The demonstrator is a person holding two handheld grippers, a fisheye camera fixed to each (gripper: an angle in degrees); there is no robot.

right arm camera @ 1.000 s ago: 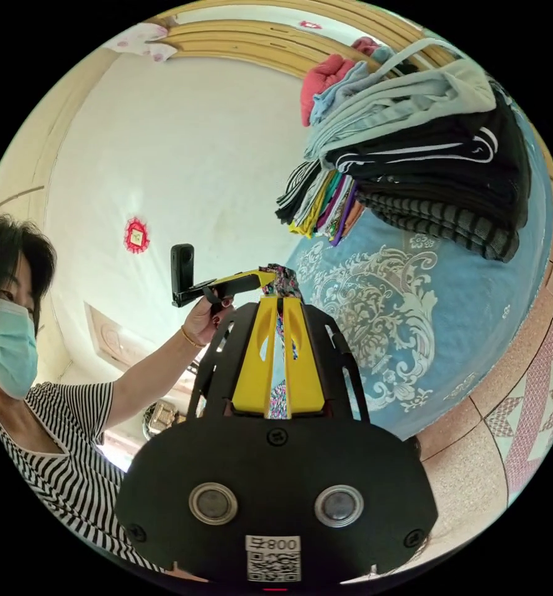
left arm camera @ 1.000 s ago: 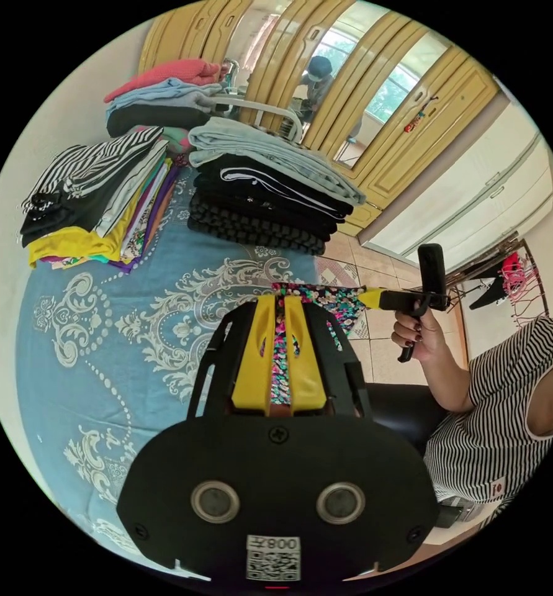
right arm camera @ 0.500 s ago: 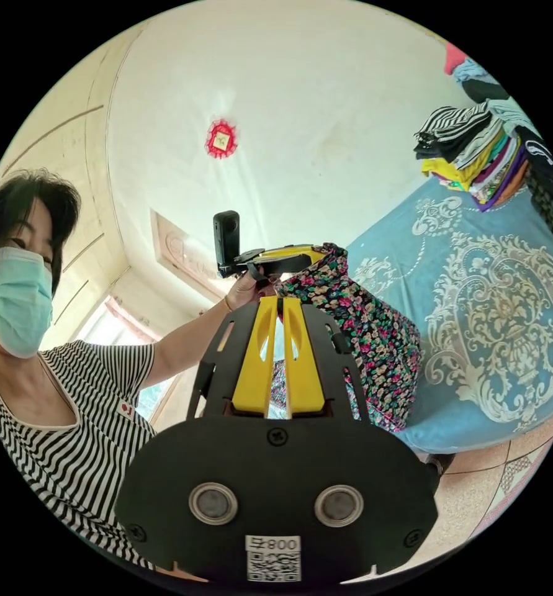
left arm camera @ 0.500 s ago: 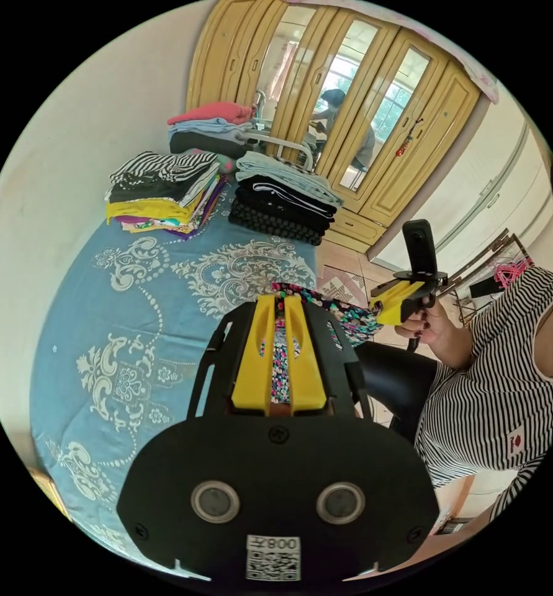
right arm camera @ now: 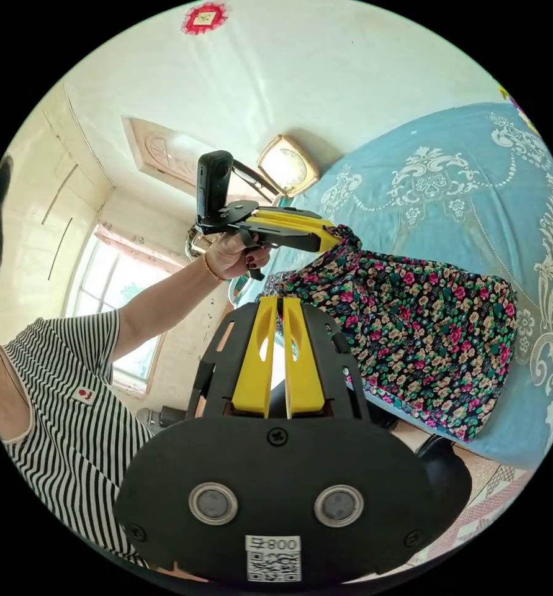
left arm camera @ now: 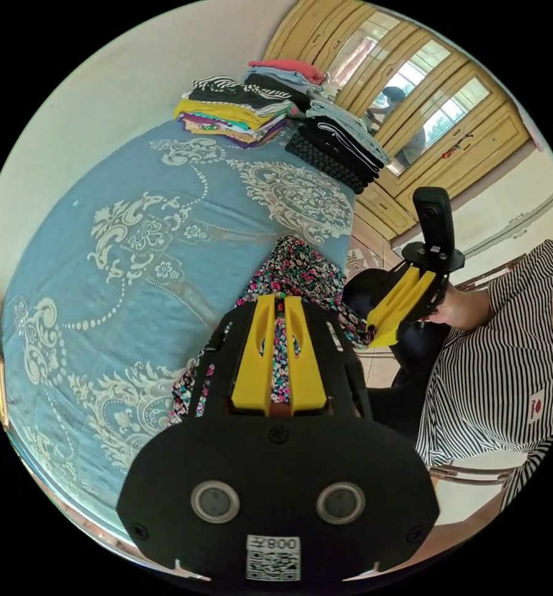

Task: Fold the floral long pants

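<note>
The floral long pants (right arm camera: 425,335) lie bunched on the blue bedspread (left arm camera: 133,205), one end lifted off it near the bed's edge. My left gripper (left arm camera: 279,299) is shut on that lifted end, with floral cloth showing between its yellow jaws. In the right gripper view the left gripper (right arm camera: 335,238) pinches a gathered corner of the pants. My right gripper (right arm camera: 280,300) is shut, its tips at the same cloth edge. Seen from the left gripper view, the right gripper (left arm camera: 373,338) clamps the hem close beside my left jaws.
Two stacks of folded clothes (left arm camera: 239,115) (left arm camera: 335,146) sit at the far end of the bed. Beyond them are yellow wardrobe doors with mirrors (left arm camera: 425,105). A person in a striped top (left arm camera: 499,372) stands by the bed edge, over a black seat (left arm camera: 413,354) and tiled floor (right arm camera: 493,503).
Both grippers, still shut on the pants, have come down toward the bed and away from the stacks. The cloth, earlier a taut strip in the air, now rests spread on the bedspread.
</note>
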